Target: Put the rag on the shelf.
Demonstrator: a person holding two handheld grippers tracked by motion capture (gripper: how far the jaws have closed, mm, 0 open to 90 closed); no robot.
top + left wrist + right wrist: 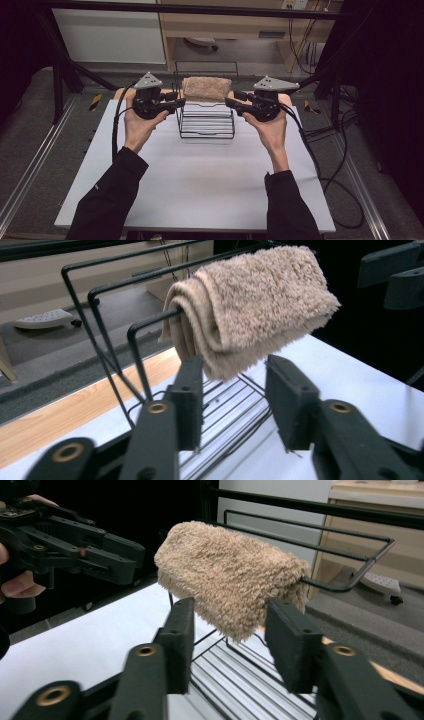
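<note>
A folded tan towel [207, 88] hangs over the top bar of a black wire rack [205, 127] at the far middle of the white table [200, 185]. My left gripper [179, 100] sits just left of the towel, my right gripper [231, 99] just right of it, both pointing inward. In the left gripper view the towel [250, 305] droops just beyond my open left gripper [235, 390], with no pad pressing on it. In the right gripper view the towel [230, 580] hangs likewise just past my open right gripper [230, 635]. The other gripper [120, 555] shows across the rack [350, 555].
The rack's wire base [235, 400] lies flat on the table. A wooden strip [60, 415] runs along the table's far edge. Cables [340, 165] trail off the right side. A black frame bar [200, 9] crosses overhead at the back.
</note>
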